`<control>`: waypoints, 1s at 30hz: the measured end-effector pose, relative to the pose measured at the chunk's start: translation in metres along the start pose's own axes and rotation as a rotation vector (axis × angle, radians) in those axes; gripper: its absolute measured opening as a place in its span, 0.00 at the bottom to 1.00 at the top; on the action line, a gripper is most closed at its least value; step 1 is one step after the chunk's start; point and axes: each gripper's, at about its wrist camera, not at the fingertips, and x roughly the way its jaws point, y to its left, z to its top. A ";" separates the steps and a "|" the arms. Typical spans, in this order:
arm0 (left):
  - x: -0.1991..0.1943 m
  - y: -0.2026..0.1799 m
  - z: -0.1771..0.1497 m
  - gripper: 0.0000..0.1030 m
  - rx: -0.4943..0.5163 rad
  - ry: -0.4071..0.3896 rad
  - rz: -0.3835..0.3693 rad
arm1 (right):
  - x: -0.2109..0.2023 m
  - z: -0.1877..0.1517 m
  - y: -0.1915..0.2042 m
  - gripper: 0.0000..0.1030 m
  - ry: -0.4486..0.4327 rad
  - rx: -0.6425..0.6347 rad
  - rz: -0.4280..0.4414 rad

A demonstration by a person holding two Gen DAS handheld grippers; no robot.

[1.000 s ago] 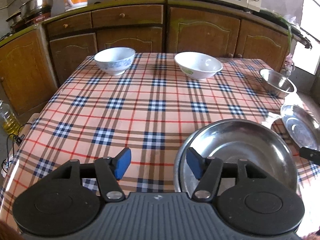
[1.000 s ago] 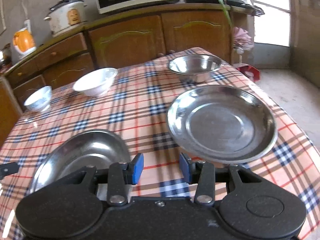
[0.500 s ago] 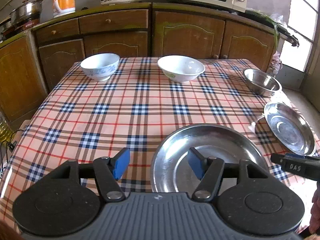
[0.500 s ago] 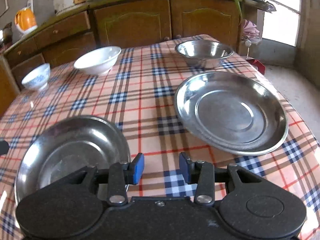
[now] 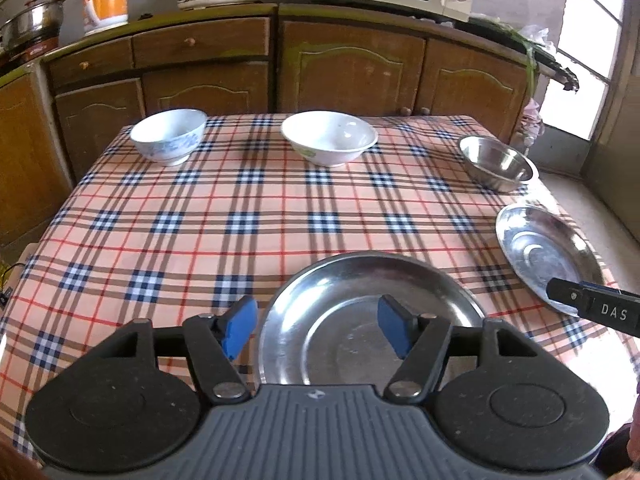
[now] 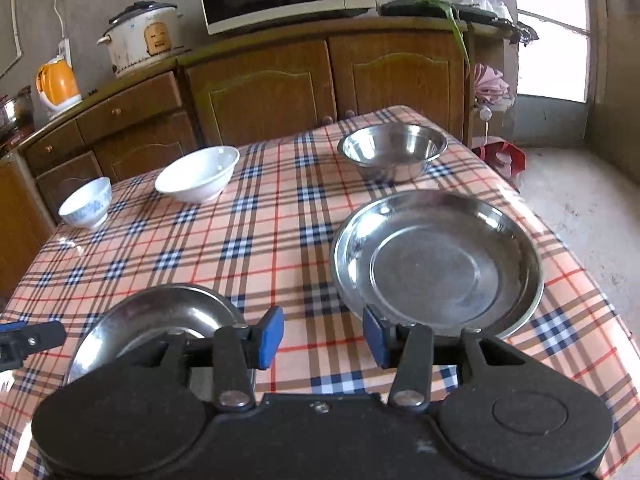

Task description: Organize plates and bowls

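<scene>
Left gripper (image 5: 318, 330) jaws opening, nothing between the pads, over near steel plate (image 5: 370, 320) on checked tablecloth (image 5: 240, 216); left view alone gives that plate whole, plus pot (image 5: 34, 26) on counter. Right gripper (image 6: 323, 336) jaws opening, empty, above cloth between the near plate and second steel plate (image 6: 436, 264); right view alone shows second plate whole, steel bowl (image 6: 392, 152) interior, floor (image 6: 580, 208).

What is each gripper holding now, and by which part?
Nothing. The left gripper opens above the near round steel plate; the right gripper opens over bare checked cloth.
</scene>
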 end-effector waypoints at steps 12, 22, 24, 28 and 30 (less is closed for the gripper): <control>0.003 -0.030 0.013 0.68 0.010 0.001 -0.071 | -0.019 0.018 -0.011 0.55 -0.047 -0.023 -0.001; 0.019 -0.061 0.024 0.68 0.057 0.014 -0.114 | -0.015 0.037 -0.049 0.57 -0.074 0.006 -0.059; 0.024 -0.068 0.027 0.68 0.067 0.019 -0.119 | -0.013 0.040 -0.058 0.58 -0.080 0.011 -0.074; 0.035 -0.081 0.031 0.71 0.080 0.029 -0.127 | -0.005 0.045 -0.082 0.63 -0.085 0.024 -0.104; 0.042 -0.089 0.033 0.72 0.090 0.033 -0.131 | 0.000 0.046 -0.094 0.64 -0.086 0.042 -0.117</control>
